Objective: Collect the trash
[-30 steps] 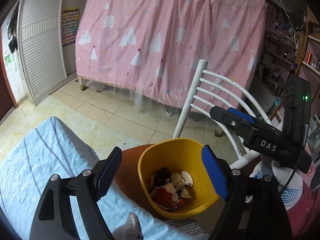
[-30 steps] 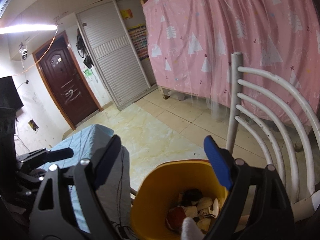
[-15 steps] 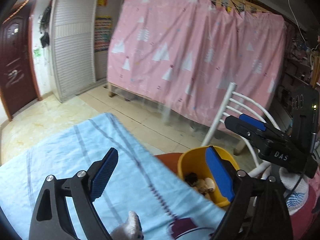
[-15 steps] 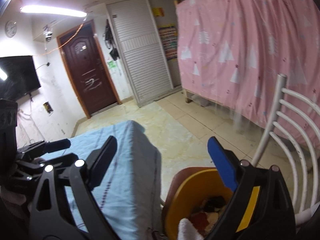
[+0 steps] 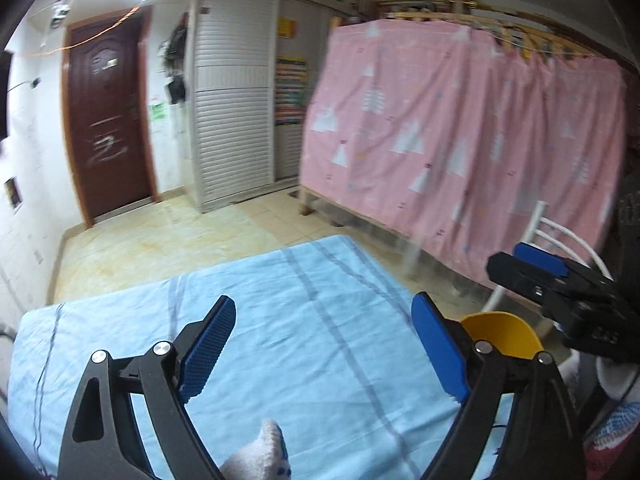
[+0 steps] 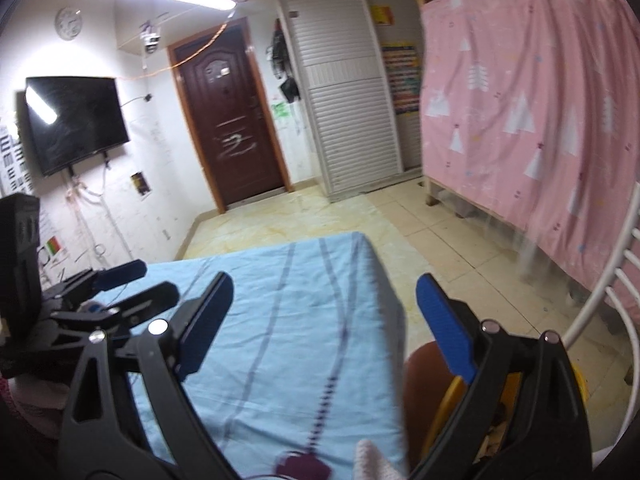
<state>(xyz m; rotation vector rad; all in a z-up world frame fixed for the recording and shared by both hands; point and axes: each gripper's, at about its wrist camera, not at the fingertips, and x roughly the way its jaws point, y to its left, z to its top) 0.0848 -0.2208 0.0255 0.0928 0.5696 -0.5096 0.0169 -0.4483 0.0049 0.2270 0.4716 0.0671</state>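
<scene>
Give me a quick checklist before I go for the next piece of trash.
1. Left claw open and empty: ok, jaws have just been opening.
2. Right claw open and empty: ok, also just opened wider.
3. Yellow bin within view at the table's right edge: ok.
4. Next trash piece spotted on the blue tablecloth: not ok, none visible.
5. Purple thing near the right claw is trash: cannot tell, blurred.

Both wrist views look slightly down across the blue tablecloth (image 5: 312, 320) toward the door (image 6: 230, 120).
</scene>
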